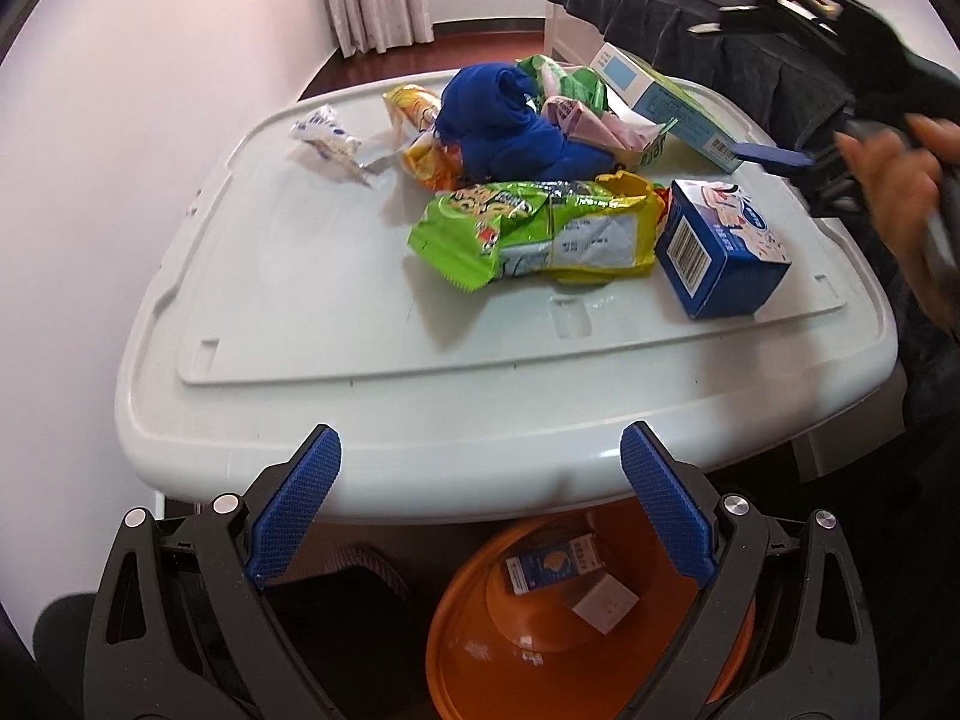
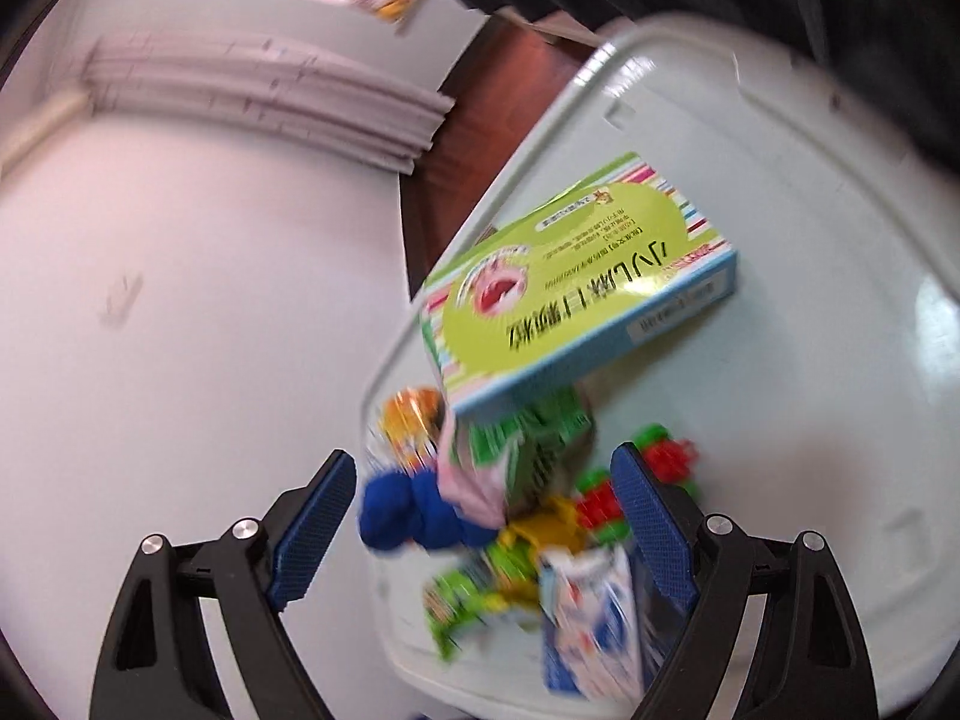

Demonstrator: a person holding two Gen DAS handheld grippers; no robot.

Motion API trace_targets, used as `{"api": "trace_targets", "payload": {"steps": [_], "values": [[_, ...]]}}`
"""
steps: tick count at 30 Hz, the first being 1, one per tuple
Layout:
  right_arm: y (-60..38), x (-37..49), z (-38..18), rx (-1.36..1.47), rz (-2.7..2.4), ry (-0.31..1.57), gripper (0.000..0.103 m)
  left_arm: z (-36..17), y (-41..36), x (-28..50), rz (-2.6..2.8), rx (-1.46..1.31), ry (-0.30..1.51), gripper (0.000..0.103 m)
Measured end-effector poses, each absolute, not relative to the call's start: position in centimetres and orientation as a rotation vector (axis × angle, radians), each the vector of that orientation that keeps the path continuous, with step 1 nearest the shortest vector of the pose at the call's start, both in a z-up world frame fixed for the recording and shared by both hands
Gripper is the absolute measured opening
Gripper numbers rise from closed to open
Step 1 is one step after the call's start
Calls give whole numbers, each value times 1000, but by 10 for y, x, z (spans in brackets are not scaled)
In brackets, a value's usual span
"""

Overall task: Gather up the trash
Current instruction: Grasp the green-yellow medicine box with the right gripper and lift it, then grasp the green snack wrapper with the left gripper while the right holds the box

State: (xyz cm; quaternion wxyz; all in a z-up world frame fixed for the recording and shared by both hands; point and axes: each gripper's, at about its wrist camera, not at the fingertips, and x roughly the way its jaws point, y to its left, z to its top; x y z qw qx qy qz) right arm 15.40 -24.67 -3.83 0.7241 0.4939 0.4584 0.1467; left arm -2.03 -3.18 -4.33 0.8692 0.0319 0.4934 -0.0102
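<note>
Both the left gripper [image 1: 480, 504] and the right gripper [image 2: 480, 516] stand wide and empty over the white lid [image 1: 336, 276], where wrappers, a blue box [image 1: 720, 258] and a green box [image 2: 576, 288] lie piled at its far right, while an orange basin [image 1: 540, 660] below holds two boxes

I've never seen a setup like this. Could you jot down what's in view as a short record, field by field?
surface: white plastic lid
trash on it: green snack bag, blue carton, flat green box, orange wrapper, white wrapper, blue cloth
bin: orange basin below the lid, two small boxes inside
left gripper: open, empty
right gripper: open, empty, above the pile
</note>
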Motion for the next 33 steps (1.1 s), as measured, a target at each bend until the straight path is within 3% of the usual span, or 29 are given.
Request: {"api": "trace_targets", "payload": {"steps": [8, 10, 11, 12, 15, 24, 33], "values": [[-238, 189, -93, 1393, 199, 933, 91, -52, -26, -6, -41, 51, 1047, 92], [-234, 198, -95, 1394, 199, 907, 80, -54, -24, -4, -34, 55, 1049, 92], [-232, 201, -94, 1393, 226, 904, 53, -55, -23, -4, -30, 54, 1051, 92], [-231, 200, -89, 1384, 248, 887, 41, -55, -22, -3, -28, 49, 1053, 92], [-229, 195, -46, 1152, 278, 837, 32, -54, -19, -4, -28, 27, 1046, 92], [-224, 110, 64, 502, 312, 733, 31, -34, -26, -9, -55, -17, 952, 92], [-210, 29, 62, 211, 331, 747, 32, -24, -35, 33, -109, -60, 914, 92]]}}
